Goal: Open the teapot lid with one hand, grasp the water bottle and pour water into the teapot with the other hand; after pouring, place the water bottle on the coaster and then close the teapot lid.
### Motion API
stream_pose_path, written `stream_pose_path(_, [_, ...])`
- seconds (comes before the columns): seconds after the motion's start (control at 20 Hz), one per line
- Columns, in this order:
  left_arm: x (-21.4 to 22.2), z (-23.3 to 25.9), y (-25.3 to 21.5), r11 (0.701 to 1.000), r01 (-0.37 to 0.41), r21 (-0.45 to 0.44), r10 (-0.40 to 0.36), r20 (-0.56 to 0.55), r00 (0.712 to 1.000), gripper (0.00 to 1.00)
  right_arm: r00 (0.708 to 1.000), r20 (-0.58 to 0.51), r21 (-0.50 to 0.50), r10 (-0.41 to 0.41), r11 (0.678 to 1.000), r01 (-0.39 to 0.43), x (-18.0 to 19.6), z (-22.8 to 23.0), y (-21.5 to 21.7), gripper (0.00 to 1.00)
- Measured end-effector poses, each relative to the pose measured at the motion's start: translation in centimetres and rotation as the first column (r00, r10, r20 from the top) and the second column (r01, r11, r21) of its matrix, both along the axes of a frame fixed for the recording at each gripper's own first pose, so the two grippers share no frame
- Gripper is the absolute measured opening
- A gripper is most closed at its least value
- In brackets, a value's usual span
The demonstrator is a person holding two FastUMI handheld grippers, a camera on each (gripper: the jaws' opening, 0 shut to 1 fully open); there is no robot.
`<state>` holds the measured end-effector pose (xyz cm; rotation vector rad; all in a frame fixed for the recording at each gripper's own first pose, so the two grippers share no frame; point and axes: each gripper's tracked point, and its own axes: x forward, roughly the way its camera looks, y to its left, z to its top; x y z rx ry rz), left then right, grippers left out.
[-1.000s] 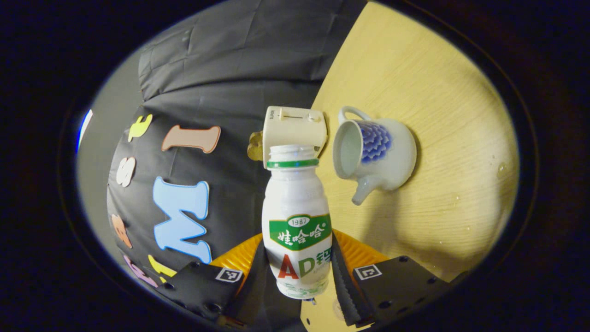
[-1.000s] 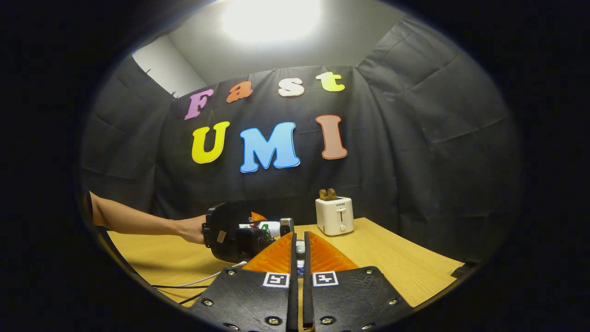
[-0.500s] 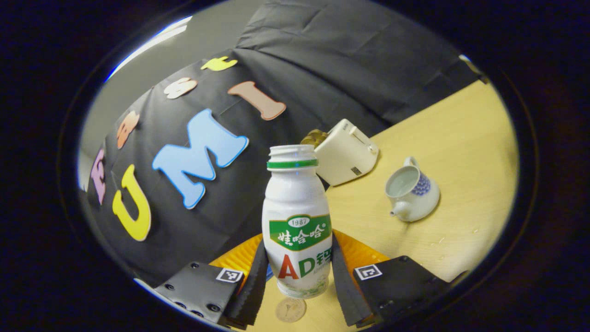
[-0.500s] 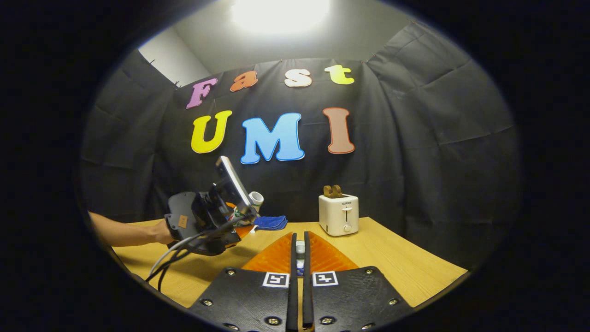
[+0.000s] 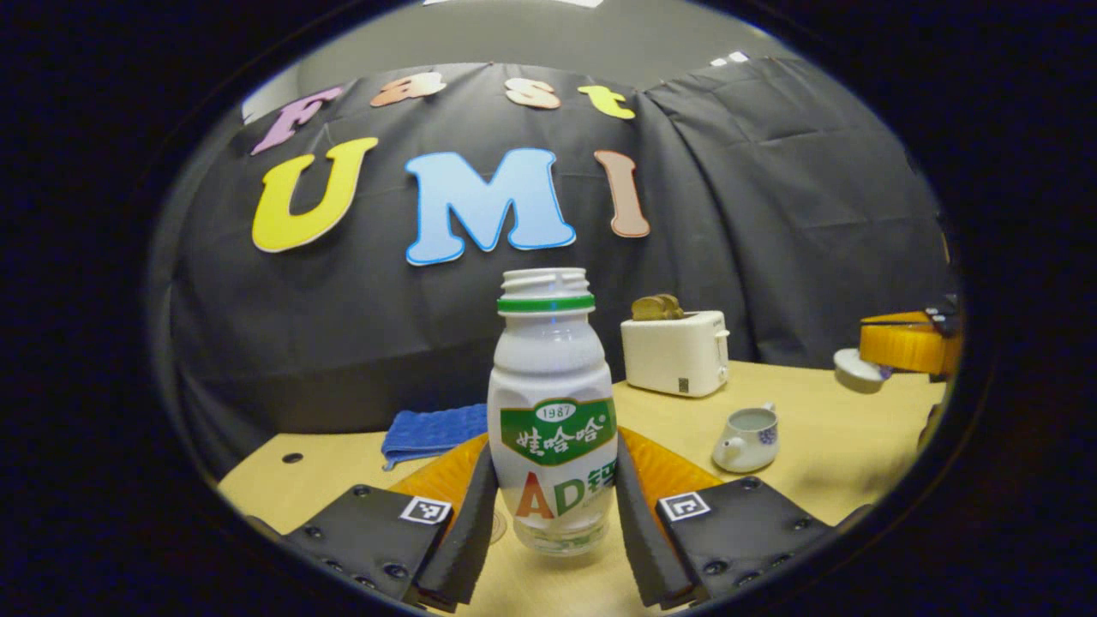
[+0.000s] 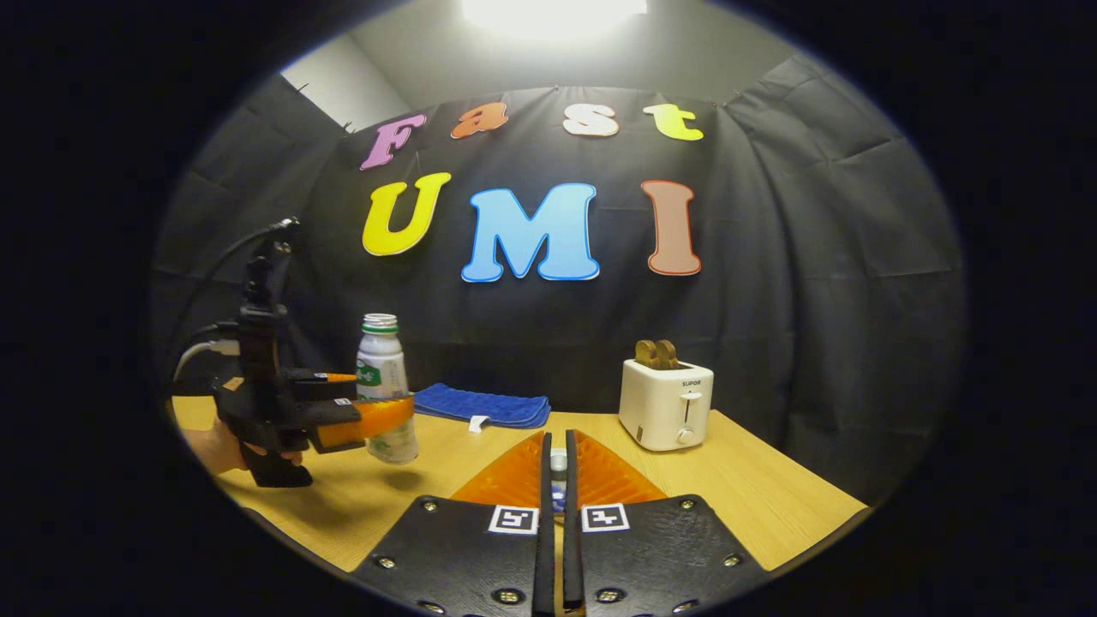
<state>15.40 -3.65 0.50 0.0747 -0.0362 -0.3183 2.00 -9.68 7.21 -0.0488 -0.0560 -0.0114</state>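
Note:
A white water bottle (image 5: 553, 403) with a green label and no cap stands upright between my left gripper's (image 5: 554, 506) fingers, which are shut on its lower body. In the right gripper view the bottle (image 6: 382, 377) hangs just above the table at the left, held by the left gripper (image 6: 377, 418). The white teapot (image 5: 744, 439) with a blue pattern sits open on the table to the right. My right gripper (image 6: 557, 444) is shut on the lid's knob (image 6: 558, 463). From the left gripper view it (image 5: 908, 347) holds the lid (image 5: 857, 370) in the air above and right of the teapot.
A white toaster (image 5: 677, 351) with toast stands at the back by the wall, also in the right gripper view (image 6: 664, 403). A folded blue cloth (image 5: 433, 431) lies at the back left (image 6: 480, 404). A hand (image 6: 206, 447) holds the left gripper. The wooden table (image 6: 771, 497) stretches to the right.
The bottle has swung from tipped over the teapot back to upright and moved left, away from the teapot. The right gripper has stayed shut on the lid, nearly still.

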Motion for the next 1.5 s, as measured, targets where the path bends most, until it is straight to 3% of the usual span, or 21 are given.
stream_pose_path(0.1, [-0.8, 0.1, 1.1, 0.998, 0.007, -0.067, -0.007, -0.005, 1.000, 0.74, 1.000, -0.026, 0.024, 0.001, 1.000, 0.000, 2.4, -0.4, 0.1, 0.04])
stream_pose_path(0.25, [-1.9, 1.5, 3.2, 0.998, -0.018, -0.067, 0.021, 0.044, 0.999, 0.78, 0.998, -0.062, 0.054, -0.025, 0.998, 0.029, 5.5, -1.3, -0.9, 0.04])
stream_pose_path(0.35, [-2.4, 2.4, 4.1, 0.996, -0.026, -0.083, 0.032, 0.076, 0.997, 0.73, 0.996, -0.079, 0.060, -0.035, 0.997, 0.040, 6.9, -2.1, -1.3, 0.04])
stream_pose_path(0.4, [-2.4, 2.3, 4.1, 0.995, -0.020, -0.101, 0.028, 0.077, 0.997, 0.78, 0.995, -0.096, 0.062, -0.041, 0.997, 0.047, 7.5, -2.8, -1.6, 0.04])
stream_pose_path(0.5, [-1.9, 1.7, 4.8, 0.993, -0.029, -0.111, 0.035, 0.058, 0.998, 0.73, 0.991, -0.120, 0.066, -0.054, 0.996, 0.062, 8.5, -4.1, -2.2, 0.04])
stream_pose_path(0.65, [-1.5, 1.4, 5.6, 0.993, -0.053, -0.103, 0.059, 0.047, 0.997, 0.78, 0.990, -0.122, 0.071, -0.066, 0.995, 0.075, 9.3, -4.6, -2.6, 0.04])
stream_pose_path(0.7, [-1.5, 1.5, 5.6, 0.993, -0.053, -0.103, 0.058, 0.047, 0.997, 0.74, 0.991, -0.115, 0.057, -0.074, 0.995, 0.081, 9.4, -4.5, -2.7, 0.04])
stream_pose_path(0.75, [-1.6, 1.7, 5.7, 0.993, -0.055, -0.107, 0.060, 0.052, 0.997, 0.78, 0.990, -0.120, 0.050, -0.079, 0.995, 0.086, 9.5, -4.8, -2.9, 0.04])
stream_pose_path(0.8, [-1.7, 2.0, 5.8, 0.992, -0.053, -0.111, 0.059, 0.057, 0.997, 0.73, 0.989, -0.129, 0.057, -0.075, 0.995, 0.083, 9.7, -5.2, -2.9, 0.04])
stream_pose_path(0.9, [-1.7, 2.0, 5.7, 0.992, -0.049, -0.115, 0.055, 0.057, 0.997, 0.78, 0.985, -0.155, 0.076, -0.071, 0.994, 0.084, 9.9, -6.2, -2.8, 0.04])
stream_pose_path(0.95, [-1.6, 1.6, 5.7, 0.993, -0.050, -0.107, 0.055, 0.046, 0.997, 0.73, 0.983, -0.165, 0.068, -0.076, 0.994, 0.088, 10.0, -6.5, -2.9, 0.04])
stream_pose_path(1.0, [-1.5, 1.4, 5.8, 0.993, -0.060, -0.100, 0.064, 0.041, 0.997, 0.78, 0.983, -0.166, 0.058, -0.083, 0.994, 0.094, 10.1, -6.7, -3.1, 0.04])
stream_pose_path(1.25, [-1.3, 0.9, 5.8, 0.995, -0.065, -0.078, 0.067, 0.025, 0.997, 0.78, 0.978, -0.194, 0.051, -0.082, 0.994, 0.094, 10.3, -7.8, -3.1, 0.04])
stream_pose_path(1.35, [-1.2, 1.1, 6.1, 0.994, -0.070, -0.085, 0.072, 0.028, 0.997, 0.74, 0.977, -0.196, 0.050, -0.085, 0.994, 0.097, 10.4, -8.0, -3.0, 0.04])
stream_pose_path(1.4, [-1.2, 1.2, 6.4, 0.993, -0.075, -0.087, 0.078, 0.030, 0.996, 0.78, 0.976, -0.197, 0.047, -0.088, 0.994, 0.099, 10.4, -8.1, -3.0, 0.04])
stream_pose_path(1.5, [-1.1, 1.2, 7.0, 0.992, -0.091, -0.083, 0.094, 0.030, 0.995, 0.78, 0.977, -0.195, 0.044, -0.090, 0.994, 0.100, 10.0, -7.8, -3.0, 0.11])
